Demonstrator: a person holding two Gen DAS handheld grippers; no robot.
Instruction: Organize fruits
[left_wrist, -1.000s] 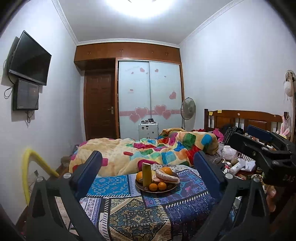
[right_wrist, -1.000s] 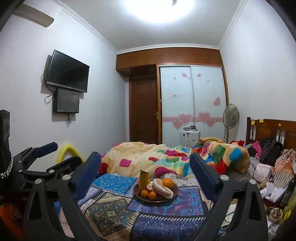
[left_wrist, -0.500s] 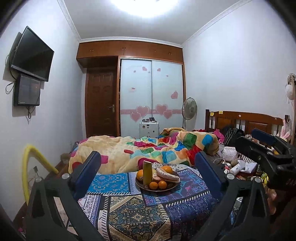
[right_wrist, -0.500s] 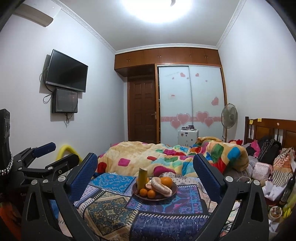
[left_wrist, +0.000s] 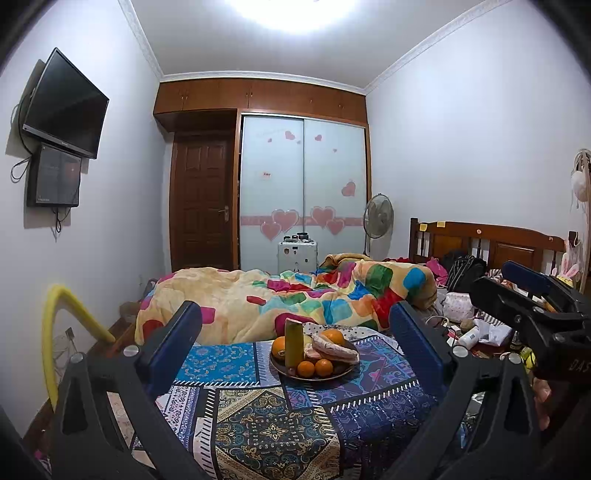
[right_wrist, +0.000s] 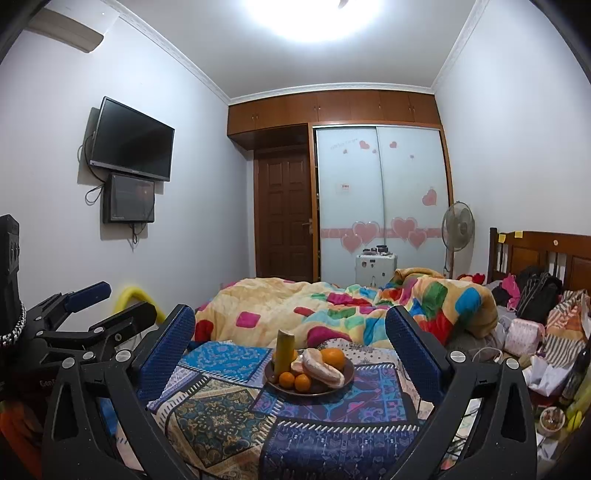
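fruit plate (left_wrist: 314, 373) well ahead, centred between both wide, empty hand-held grippers, left (left_wrist: 297, 332), right (right_wrist: 290, 332)

A home bedroom. A bed (left_wrist: 280, 295) with a patchwork quilt (right_wrist: 369, 306) fills the middle, beside a wardrobe (left_wrist: 303, 192) with heart stickers. A television (right_wrist: 131, 138) hangs on the wall.

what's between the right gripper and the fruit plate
Nothing visible. The right gripper is open, and only bare patterned cloth lies between it and the fruit plate.
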